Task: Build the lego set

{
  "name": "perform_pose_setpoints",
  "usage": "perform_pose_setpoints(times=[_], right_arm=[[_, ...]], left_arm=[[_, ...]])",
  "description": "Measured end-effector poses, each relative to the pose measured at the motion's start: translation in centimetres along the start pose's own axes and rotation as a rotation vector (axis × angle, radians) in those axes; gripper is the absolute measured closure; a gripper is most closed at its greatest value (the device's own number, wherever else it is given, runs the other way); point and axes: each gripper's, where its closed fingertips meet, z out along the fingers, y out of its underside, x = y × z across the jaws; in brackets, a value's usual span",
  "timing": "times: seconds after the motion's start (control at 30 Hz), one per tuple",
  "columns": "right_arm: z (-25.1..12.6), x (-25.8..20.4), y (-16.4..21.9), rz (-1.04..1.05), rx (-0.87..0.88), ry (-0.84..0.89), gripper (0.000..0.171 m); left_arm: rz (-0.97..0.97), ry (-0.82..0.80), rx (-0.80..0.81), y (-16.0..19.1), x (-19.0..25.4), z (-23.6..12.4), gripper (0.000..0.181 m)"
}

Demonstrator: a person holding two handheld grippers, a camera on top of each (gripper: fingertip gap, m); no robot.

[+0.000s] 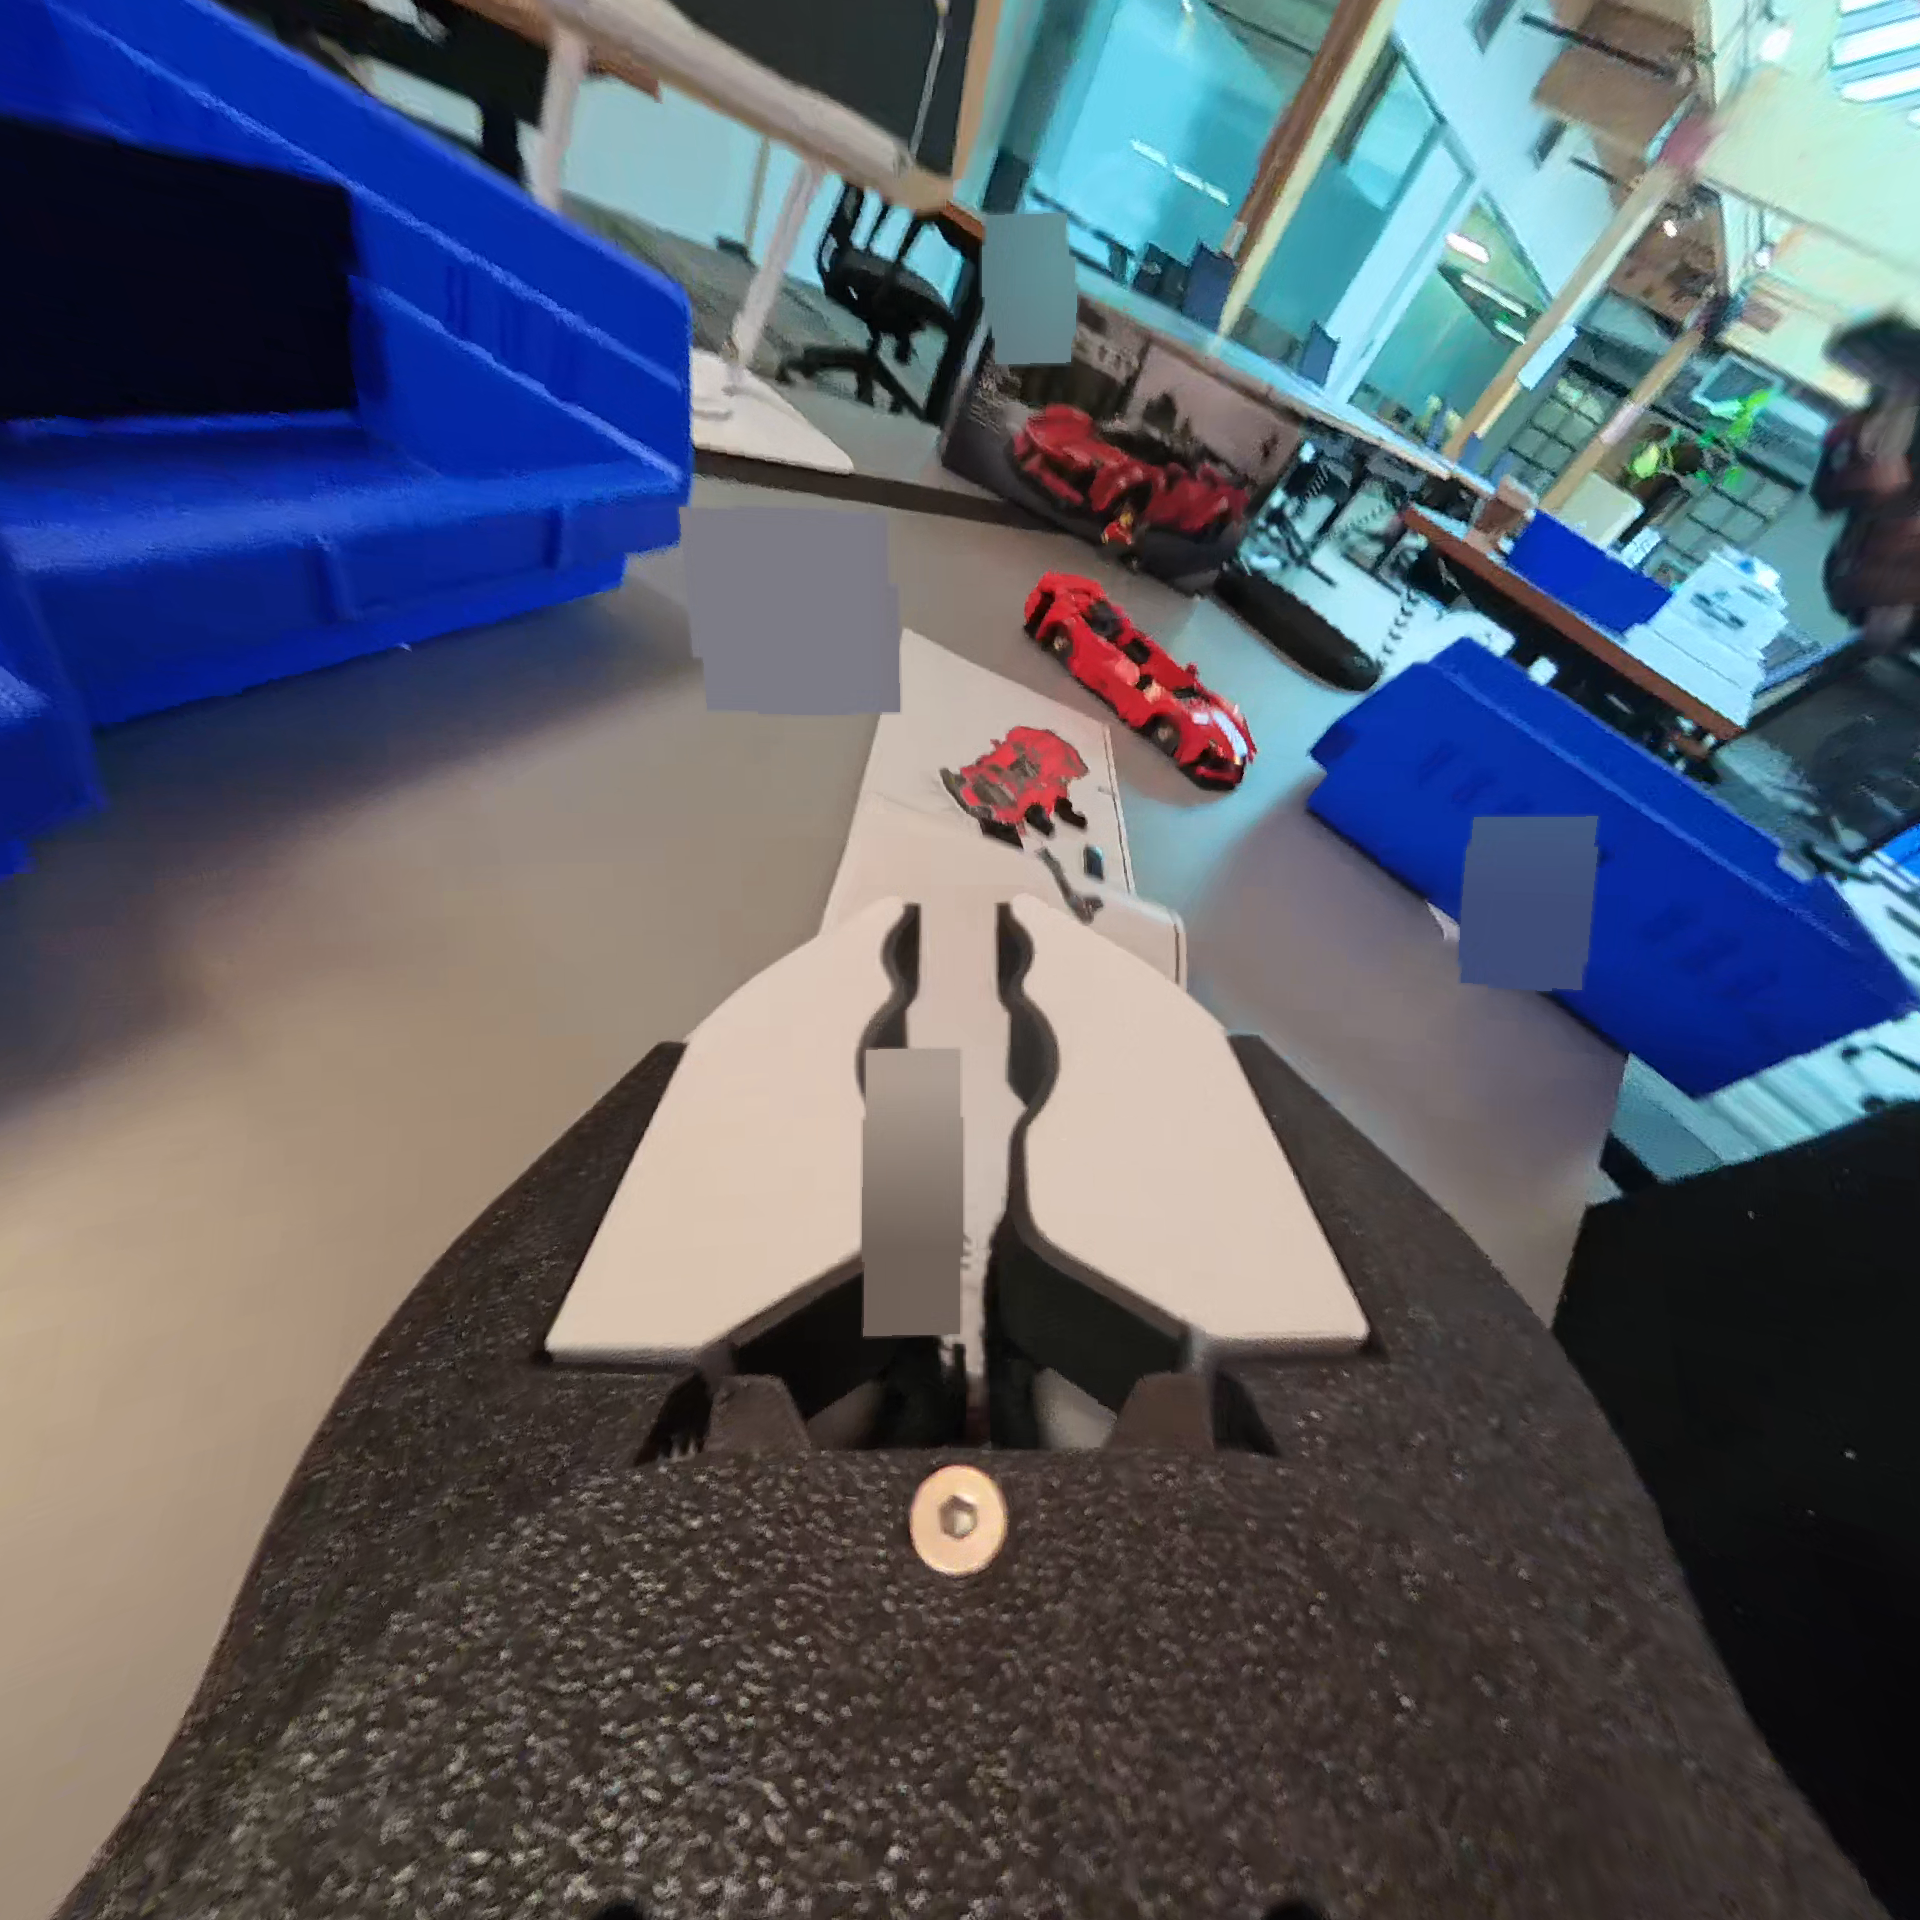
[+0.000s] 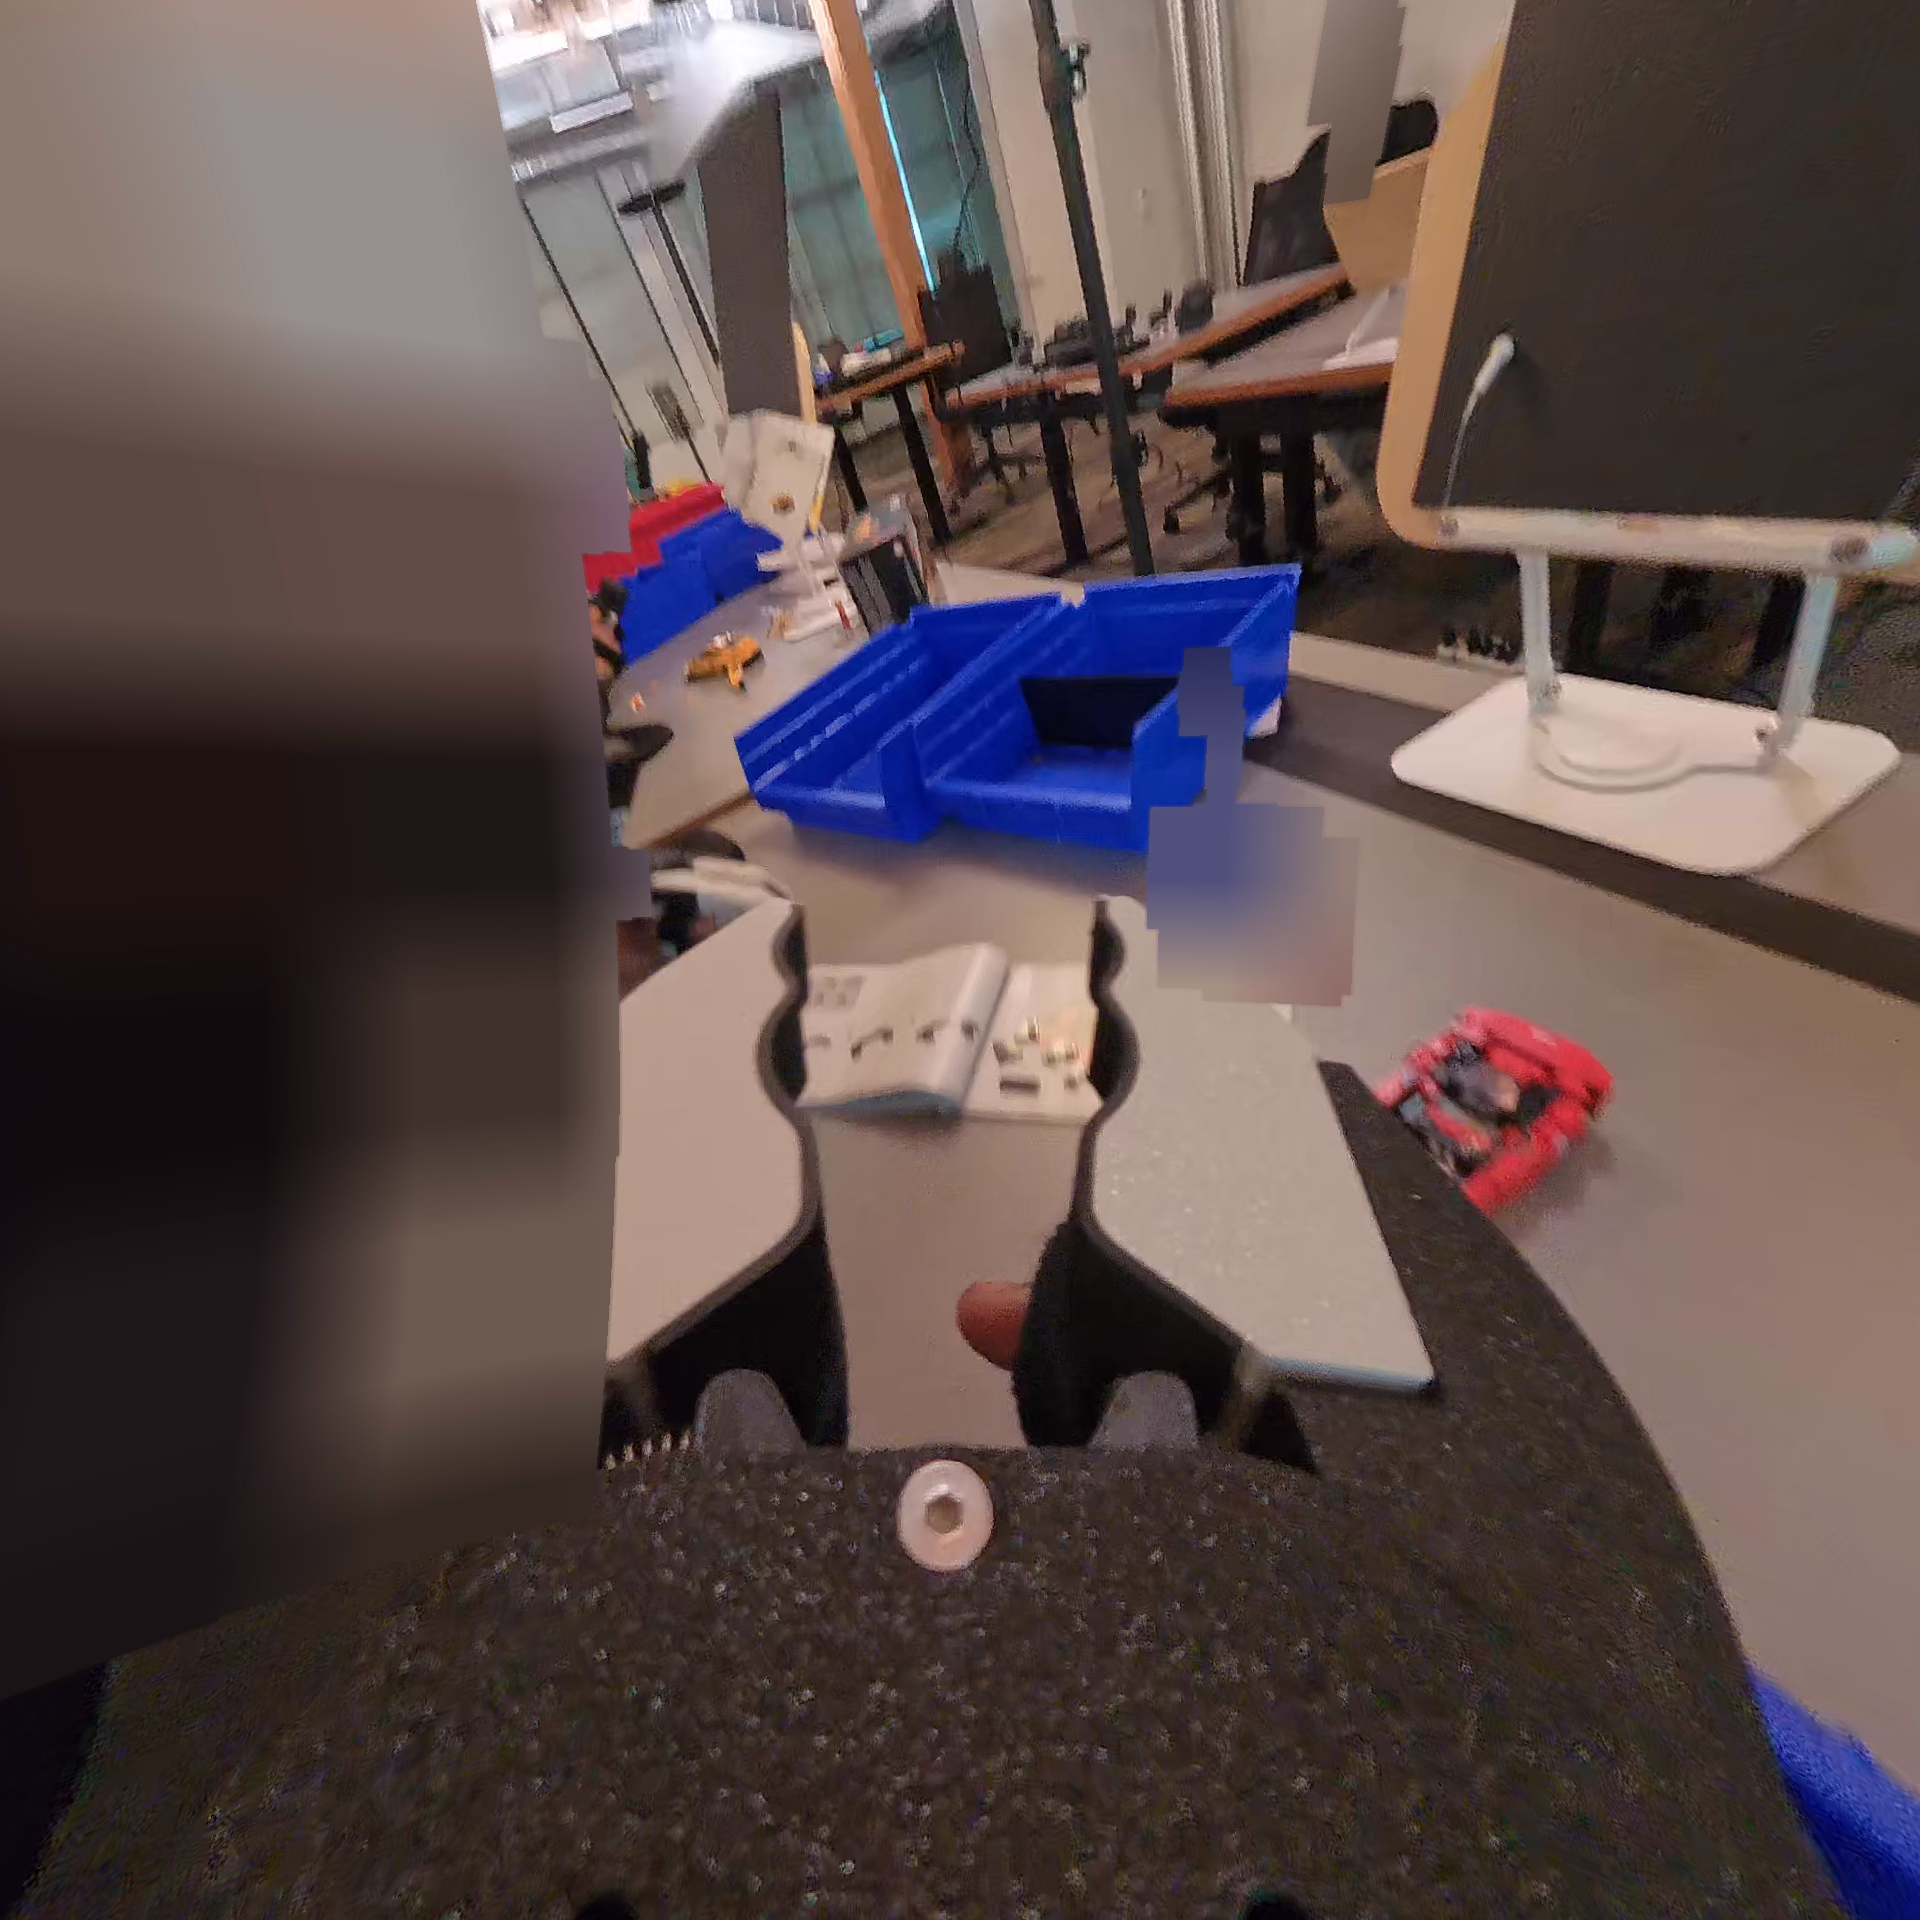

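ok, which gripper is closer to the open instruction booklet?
Left, as far as these views show. The left gripper has its tips right at the near edge of the booklet. The right gripper sits back from it, with bare table between.

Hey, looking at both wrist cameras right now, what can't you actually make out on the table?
- Left wrist view: the small dark loose pieces on the white open instruction booklet are too small and blurred to identify.
- Left wrist view: the big blue plastic bin is cut off by the left edge; its dark inside is unreadable.
- Right wrist view: a mosaic patch covers the whole left side.
- Right wrist view: the red brick-built car is motion-blurred, partly behind the right tool.
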Motion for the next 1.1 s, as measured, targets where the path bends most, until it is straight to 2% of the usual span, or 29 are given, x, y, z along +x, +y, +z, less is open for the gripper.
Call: perform_pose_setpoints(times=[0.03,0.1,0.2,0.27,0.3,0.33,0.37,0.4,0.5,0.57,0.73,0.83,1.0,1.1], right_arm=[[-1.7,0.0,0.9,-0.011,-0.028,0.020,0.129],[-4.4,0.8,2.9,-0.069,-0.086,0.081,0.170],[-8.2,2.8,4.3,-0.164,-0.111,0.235,0.171],[-10.1,3.5,5.2,-0.204,-0.137,0.290,0.171],[-11.0,3.7,5.7,-0.205,-0.157,0.303,0.163],[-11.9,4.2,6.3,-0.199,-0.186,0.332,0.154],[-12.9,4.7,6.9,-0.194,-0.222,0.364,0.148],[-13.7,5.1,7.6,-0.195,-0.259,0.377,0.143],[-15.8,6.0,9.4,-0.214,-0.347,0.405,0.150],[-16.7,6.7,10.5,-0.221,-0.415,0.412,0.171],[-16.8,7.5,11.8,-0.229,-0.486,0.359,0.171],[-16.6,7.6,13.4,-0.215,-0.558,0.326,0.160],[-16.6,5.6,16.6,-0.187,-0.689,0.206,0.157],[-17.5,4.5,18.7,-0.194,-0.801,0.193,0.151]], left_arm=[[0.004,-0.016,0.024,-0.9,0.2,-0.4,0.161],[0.039,-0.056,0.059,-2.3,0.6,-0.8,0.144],[0.098,-0.100,0.053,-3.0,1.6,0.0,0.102],[0.135,-0.064,0.016,-2.6,3.0,1.5,0.096],[0.152,-0.039,-0.001,-2.4,3.5,2.2,0.101],[0.164,-0.011,-0.011,-2.3,4.0,2.8,0.120],[0.171,0.021,-0.012,-2.3,4.4,3.3,0.156],[0.171,0.055,-0.007,-2.5,4.8,3.6,0.181],[0.179,0.084,-0.005,-3.5,5.6,4.6,0.181],[0.229,0.051,-0.041,-3.6,5.9,5.5,0.181],[0.235,0.021,-0.027,-3.6,6.6,6.5,0.181],[0.205,-0.017,-0.023,-3.5,5.8,6.6,0.181],[0.189,-0.056,-0.029,-3.9,4.8,6.5,0.181],[0.189,-0.063,-0.035,-4.2,4.5,6.6,0.181]])
